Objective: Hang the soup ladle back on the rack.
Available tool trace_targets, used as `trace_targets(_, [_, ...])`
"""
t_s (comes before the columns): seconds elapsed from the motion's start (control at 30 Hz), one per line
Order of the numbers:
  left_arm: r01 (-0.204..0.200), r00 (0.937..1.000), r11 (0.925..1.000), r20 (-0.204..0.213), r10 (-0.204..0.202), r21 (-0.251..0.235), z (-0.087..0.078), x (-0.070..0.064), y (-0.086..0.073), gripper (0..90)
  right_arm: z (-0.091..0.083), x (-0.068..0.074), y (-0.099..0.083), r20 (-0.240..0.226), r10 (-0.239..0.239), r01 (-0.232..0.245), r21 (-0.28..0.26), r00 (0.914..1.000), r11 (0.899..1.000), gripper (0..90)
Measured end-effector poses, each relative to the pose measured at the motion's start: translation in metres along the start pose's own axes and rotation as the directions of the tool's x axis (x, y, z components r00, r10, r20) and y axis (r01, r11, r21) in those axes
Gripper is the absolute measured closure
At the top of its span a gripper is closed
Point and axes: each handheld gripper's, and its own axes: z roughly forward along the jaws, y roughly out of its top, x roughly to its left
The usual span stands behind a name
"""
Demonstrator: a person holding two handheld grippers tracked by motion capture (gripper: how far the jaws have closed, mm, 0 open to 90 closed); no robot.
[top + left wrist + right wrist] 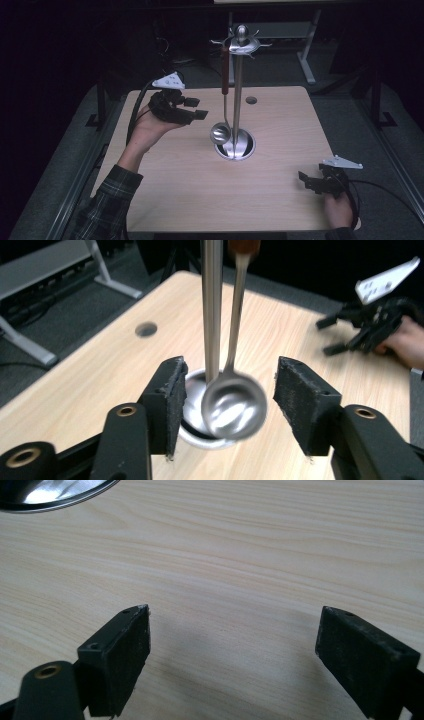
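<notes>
A steel utensil stand rises from a round base at the table's middle, with hooks at its top. A ladle with a brown handle hangs from a hook, its bowl just above the base. My left gripper is held up left of the stand, open, its jaws pointing at the ladle from a short distance. In the left gripper view the bowl appears between the pads, farther off. My right gripper rests low at the table's right front, open over bare wood.
The light wooden table has a small round hole at the back. The base rim shows at the upper left of the right gripper view. Grey floor and table legs lie beyond the far edge.
</notes>
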Motion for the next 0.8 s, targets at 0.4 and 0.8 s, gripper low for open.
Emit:
trace_targets(0.4, [0.045, 0.9984, 0.9972, -0.037, -0.043, 0.059, 0.000, -0.008, -0.071, 31.3, 0.000, 0.001, 0.000, 0.007, -0.007, 0.007, -0.002, 0.9999, 1.000, 13.6])
trace_targets(0.8, [0.083, 0.9934, 0.9916, -0.088, -0.074, 0.099, -0.003, -0.016, -0.130, 26.4, 0.000, 0.001, 0.000, 0.007, -0.008, 0.008, -0.003, 0.9999, 1.000, 13.6])
